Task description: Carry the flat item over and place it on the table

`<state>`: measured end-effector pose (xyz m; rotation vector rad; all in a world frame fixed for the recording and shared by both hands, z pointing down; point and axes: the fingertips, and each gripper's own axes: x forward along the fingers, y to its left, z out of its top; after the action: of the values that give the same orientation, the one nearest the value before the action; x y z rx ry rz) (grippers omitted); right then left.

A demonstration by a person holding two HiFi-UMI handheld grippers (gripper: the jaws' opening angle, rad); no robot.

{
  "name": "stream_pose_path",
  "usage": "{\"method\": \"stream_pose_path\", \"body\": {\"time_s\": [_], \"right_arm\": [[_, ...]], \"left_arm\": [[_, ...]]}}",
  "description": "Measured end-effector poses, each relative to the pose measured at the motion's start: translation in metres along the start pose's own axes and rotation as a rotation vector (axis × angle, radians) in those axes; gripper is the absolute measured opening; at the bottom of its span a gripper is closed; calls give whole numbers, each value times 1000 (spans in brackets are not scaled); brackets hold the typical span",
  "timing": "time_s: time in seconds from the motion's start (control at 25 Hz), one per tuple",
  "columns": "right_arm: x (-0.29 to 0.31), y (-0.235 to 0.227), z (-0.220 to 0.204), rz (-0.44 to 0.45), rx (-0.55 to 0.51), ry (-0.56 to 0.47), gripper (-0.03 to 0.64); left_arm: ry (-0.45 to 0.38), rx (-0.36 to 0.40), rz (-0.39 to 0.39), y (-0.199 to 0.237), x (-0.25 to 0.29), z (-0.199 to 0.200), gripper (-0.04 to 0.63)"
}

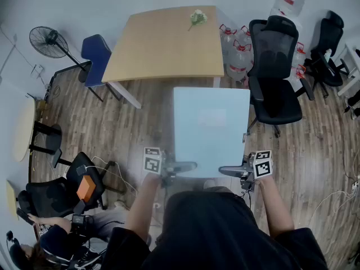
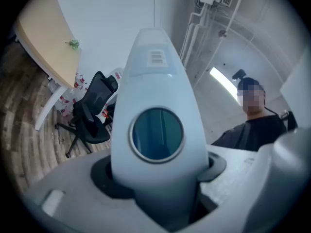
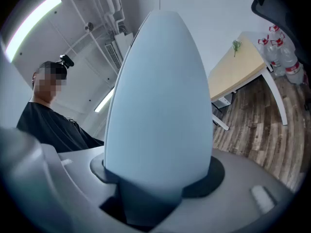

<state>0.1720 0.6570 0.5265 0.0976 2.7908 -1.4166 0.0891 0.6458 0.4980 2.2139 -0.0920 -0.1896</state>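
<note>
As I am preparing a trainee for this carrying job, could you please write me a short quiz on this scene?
1. True or false: the light blue flat panel already lies on the wooden table.
2. How is the panel held? A) by the left gripper and the right gripper, one clamped near each near corner; B) by one gripper only; C) by bare hands.
3. What small thing lies on the table's far part?

Key: 1. False: it is held level above the wooden floor, short of the table. 2. A. 3. A small green sprig.
</note>
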Motion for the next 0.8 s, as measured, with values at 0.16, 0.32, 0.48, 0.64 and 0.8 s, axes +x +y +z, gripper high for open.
{"method": "stream_pose_path", "body": {"time_s": [0.16, 0.32, 0.48, 0.64, 0.8], "right_arm": [[1, 0, 3, -2, 0, 0, 304], [1, -1, 1, 0, 8, 0, 304], [-3, -3, 1, 3, 22, 8, 307], [-9, -4, 3, 1, 36, 14, 307], [-16, -5, 6, 3, 47, 14, 308]], "left_arm": [[1, 1, 2, 1, 0, 3, 324], [0, -3, 3, 1, -1, 2, 324], [-5, -14, 8, 3, 2, 0, 324], [-12, -26, 9, 5, 8, 1, 324], [-14, -33, 12, 5, 17, 3, 324]]}}
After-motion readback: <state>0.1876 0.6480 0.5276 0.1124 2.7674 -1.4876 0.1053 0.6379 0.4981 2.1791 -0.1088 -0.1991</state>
